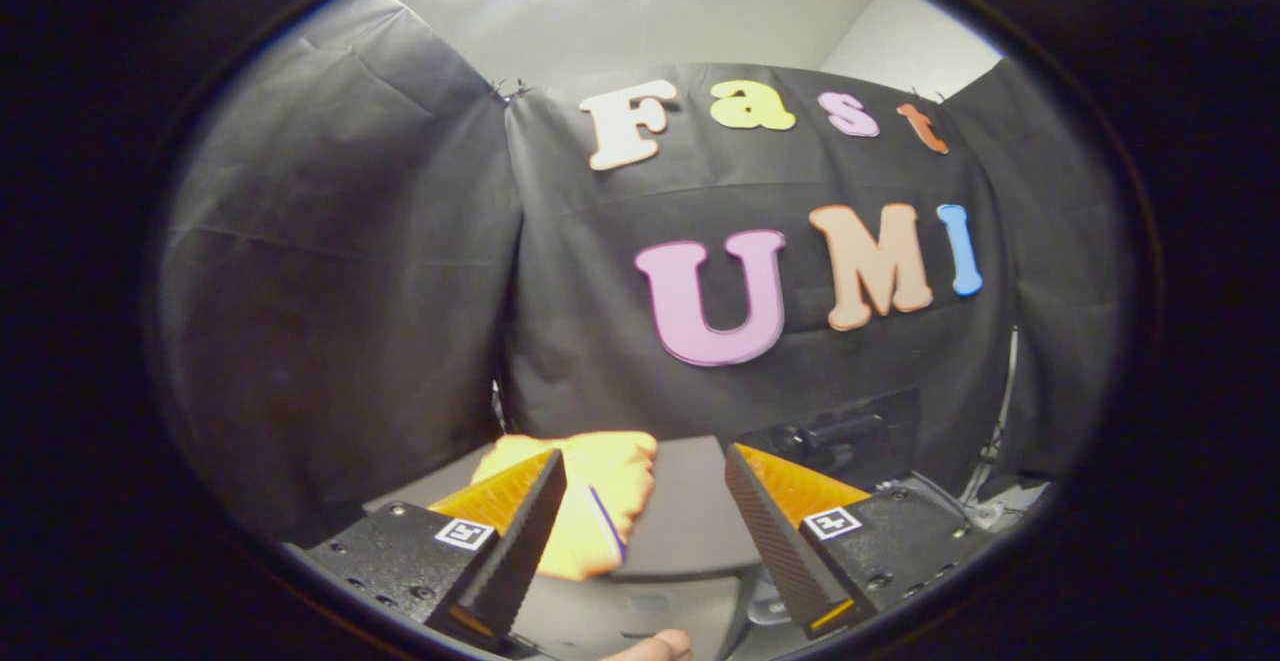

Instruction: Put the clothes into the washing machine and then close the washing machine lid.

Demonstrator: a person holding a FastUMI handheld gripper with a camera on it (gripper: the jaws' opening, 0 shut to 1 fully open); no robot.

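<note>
The gripper (pixel 645 531) stood wide open, its two fingers spread well apart and closed on nothing. Each finger carried a ribbed inner face, and a small square marker sat on the dark block behind each one.

Just ahead of the left finger (pixel 520 541) lay the clothes (pixel 590 501) — a bunched yellow-orange piece of cloth with a thin dark stripe along one fold. Part of it was hidden behind that finger; the rest spilled into the gap between the fingers, nearer the left one than the right. The cloth rested on a dark grey flat surface (pixel 690 511) and hung over that surface's near edge. Whether this surface was the washing machine's lid or some other top could not be told from the view.

Below the near edge, between the fingers, a paler grey area showed, and at the very bottom a fingertip (pixel 655 647) of a person's hand poked in.

Beyond the right finger (pixel 775 541), toward the far right corner of the surface, stood a dark box-like shape with a bar handle (pixel 835 431) on it — its details were too dim to make out. To its right, pale grey fittings and a thin cable ran up beside the cloth wall.

The black cloth wall (pixel 350 271) of the booth hung behind everything, in creased panels, with a pale room wall above it.
</note>
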